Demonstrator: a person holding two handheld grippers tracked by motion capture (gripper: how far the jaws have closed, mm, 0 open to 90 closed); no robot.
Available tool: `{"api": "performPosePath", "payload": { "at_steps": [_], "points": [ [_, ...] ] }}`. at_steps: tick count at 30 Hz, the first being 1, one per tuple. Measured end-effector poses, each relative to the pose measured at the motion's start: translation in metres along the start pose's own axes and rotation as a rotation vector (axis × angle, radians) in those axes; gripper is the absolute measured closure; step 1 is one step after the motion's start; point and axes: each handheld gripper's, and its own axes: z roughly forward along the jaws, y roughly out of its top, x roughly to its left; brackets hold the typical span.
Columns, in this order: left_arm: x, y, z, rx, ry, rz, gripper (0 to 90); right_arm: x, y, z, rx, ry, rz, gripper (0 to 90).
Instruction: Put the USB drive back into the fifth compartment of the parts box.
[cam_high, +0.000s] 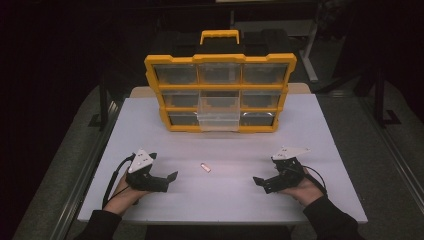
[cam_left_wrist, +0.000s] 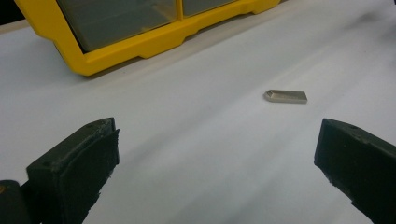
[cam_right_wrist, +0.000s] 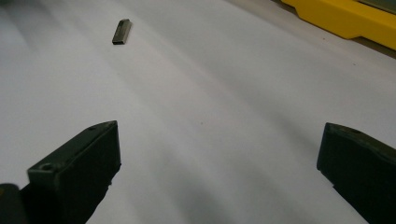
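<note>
A small metal USB stick (cam_high: 205, 167) lies flat on the white counter (cam_high: 320, 130), in the near half and roughly midway between the left and right edges, with bare surface all around it. A person's two hands come in over the near edge, each holding a black gripper low over the counter. The left gripper (cam_high: 167, 180) sits toward the near left corner, its jaws spread wide and holding nothing, pointed inward at the stick; in the left gripper view the stick (cam_left_wrist: 286, 96) lies ahead of the jaws, right of centre, well clear of both. The right gripper (cam_high: 262, 184) sits toward the near right corner, jaws likewise wide apart and empty; in the right gripper view the stick (cam_right_wrist: 121, 31) lies far ahead to the upper left, well apart from the jaws. At the far edge of the counter stands a yellow organizer case (cam_high: 220, 59) with a carrying handle and clear drawers; one clear drawer (cam_high: 218, 116), in the middle of the bottom row, is pulled out toward the person.
</note>
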Motion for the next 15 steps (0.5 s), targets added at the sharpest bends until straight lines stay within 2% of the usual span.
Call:
{"api": "performPosePath", "payload": {
  "at_steps": [9, 15],
  "points": [
    [0.0034, -0.0045, -0.0032, -0.018, -0.025, -0.009, 0.0, 0.0002, 0.0006, 0.0013, 0.004, 0.011, -0.004, 0.0],
    [0.0041, -0.0045, -0.0024, -0.025, -0.027, 0.003, 0.0, 0.0010, 0.0039, 0.0031, 0.008, 0.016, -0.016, 0.0]
  ]
}}
